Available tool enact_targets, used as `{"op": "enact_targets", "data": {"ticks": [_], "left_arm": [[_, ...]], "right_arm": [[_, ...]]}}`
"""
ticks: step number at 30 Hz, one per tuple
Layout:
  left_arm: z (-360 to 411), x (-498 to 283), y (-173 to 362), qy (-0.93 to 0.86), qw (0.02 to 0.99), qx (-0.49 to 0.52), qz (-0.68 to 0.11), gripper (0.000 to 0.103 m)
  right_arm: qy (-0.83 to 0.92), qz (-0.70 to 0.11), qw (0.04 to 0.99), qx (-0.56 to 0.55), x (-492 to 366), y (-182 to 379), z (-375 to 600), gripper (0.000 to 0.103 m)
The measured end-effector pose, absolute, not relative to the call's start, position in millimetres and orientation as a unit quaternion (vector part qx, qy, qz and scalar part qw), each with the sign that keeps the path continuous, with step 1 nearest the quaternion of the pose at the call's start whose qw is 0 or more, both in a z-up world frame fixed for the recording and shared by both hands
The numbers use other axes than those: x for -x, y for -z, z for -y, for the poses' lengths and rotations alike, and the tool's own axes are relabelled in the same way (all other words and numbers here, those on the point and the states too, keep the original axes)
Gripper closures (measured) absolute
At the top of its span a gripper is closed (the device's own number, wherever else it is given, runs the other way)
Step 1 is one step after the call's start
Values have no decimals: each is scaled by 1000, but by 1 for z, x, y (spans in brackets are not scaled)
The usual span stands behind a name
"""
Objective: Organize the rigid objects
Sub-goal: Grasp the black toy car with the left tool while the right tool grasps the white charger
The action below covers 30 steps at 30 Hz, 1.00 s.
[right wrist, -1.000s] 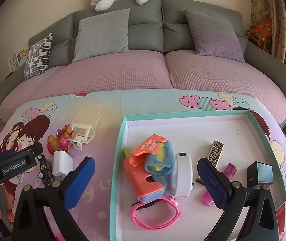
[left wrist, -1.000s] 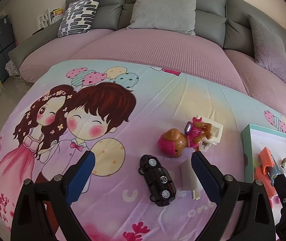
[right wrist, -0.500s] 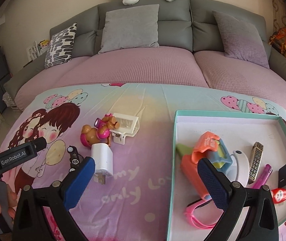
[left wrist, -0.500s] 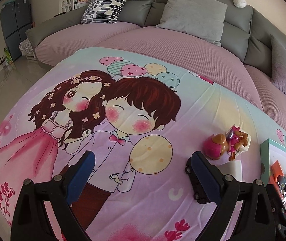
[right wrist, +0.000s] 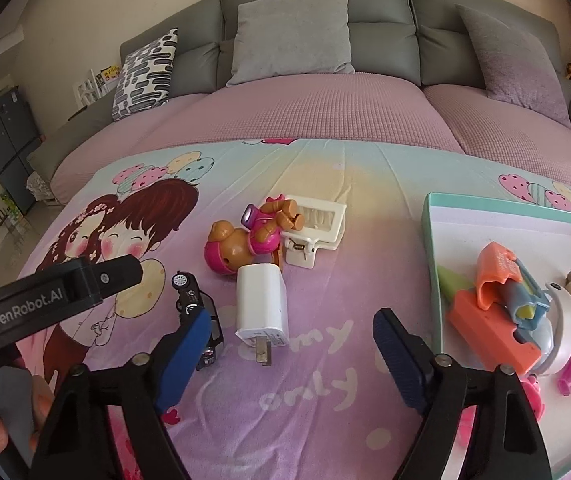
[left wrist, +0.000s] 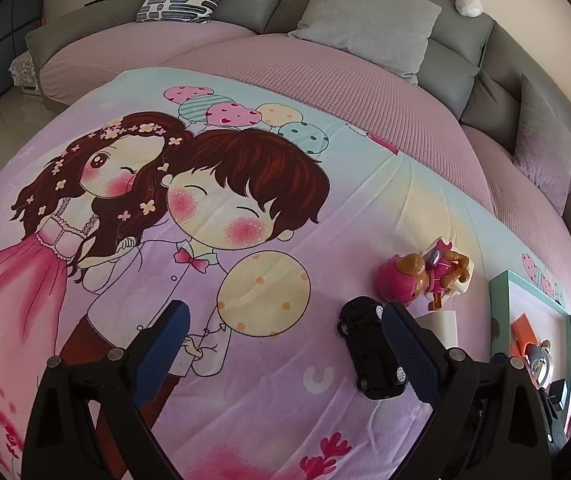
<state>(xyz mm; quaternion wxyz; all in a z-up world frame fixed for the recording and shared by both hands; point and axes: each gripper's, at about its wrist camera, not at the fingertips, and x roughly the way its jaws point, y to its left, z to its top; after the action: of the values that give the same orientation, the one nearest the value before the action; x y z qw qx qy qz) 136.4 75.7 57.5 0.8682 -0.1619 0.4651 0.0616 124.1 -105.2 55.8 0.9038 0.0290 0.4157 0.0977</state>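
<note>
1. The teal-rimmed tray (right wrist: 431,240) sits at the right of the cartoon-print sheet (right wrist: 325,380) and already holds an orange toy, a white band, a pink pen and other small pieces. It is the likely destination, so plan the carry rightward and over its near-left rim.
2. Four loose items lie left of the tray: a white clip (right wrist: 317,226) farthest, a pink-and-brown toy pup (right wrist: 245,240) touching it, a white wall charger (right wrist: 261,306) just near of the pup, and a black toy car (right wrist: 193,296) to the charger's left.
3. The right gripper (right wrist: 289,344) hangs over the charger's plug end, its jaws closing but nothing pressed between the pads yet. The charger is the probable pick; judging by the spread, the left finger sits over the car, so shift slightly right to avoid catching it.
4. Grip the charger across its flat white sides, not the prongs, which look slippery and narrow.
5. The left gripper (left wrist: 285,344) is wide open and empty, the car just beside its right finger; hold it off to leave the right hand room.
</note>
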Motion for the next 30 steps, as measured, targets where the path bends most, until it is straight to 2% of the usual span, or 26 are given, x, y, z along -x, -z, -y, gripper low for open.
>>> {"op": "enact_targets", "data": {"ticks": [6, 8, 16, 19, 22, 26, 30], "left_arm": [[-80, -138, -46, -59, 859, 177, -477, 6], [-81, -139, -45, -56, 858, 179, -478, 6], [-79, -142, -41, -45, 855, 186, -482, 6], [-76, -143, -41, -42, 854, 183, -485, 6], [-75, -143, -41, -43, 854, 182, -486, 6], [-74, -143, -42, -43, 854, 179, -487, 6], [-72, -146, -42, -42, 855, 178, -486, 6]], "right_arm": [[-104, -421, 901, -20, -128, -47, 94, 29], [-105, -423, 900, -19, -130, -45, 92, 37], [-102, -425, 899, -19, -134, -37, 88, 40], [-104, -429, 897, -25, -135, -34, 89, 49], [-106, -431, 896, -25, -135, -31, 87, 50], [-107, -434, 894, -28, -136, -27, 87, 65], [-109, -430, 895, -43, -136, -30, 93, 71]]}}
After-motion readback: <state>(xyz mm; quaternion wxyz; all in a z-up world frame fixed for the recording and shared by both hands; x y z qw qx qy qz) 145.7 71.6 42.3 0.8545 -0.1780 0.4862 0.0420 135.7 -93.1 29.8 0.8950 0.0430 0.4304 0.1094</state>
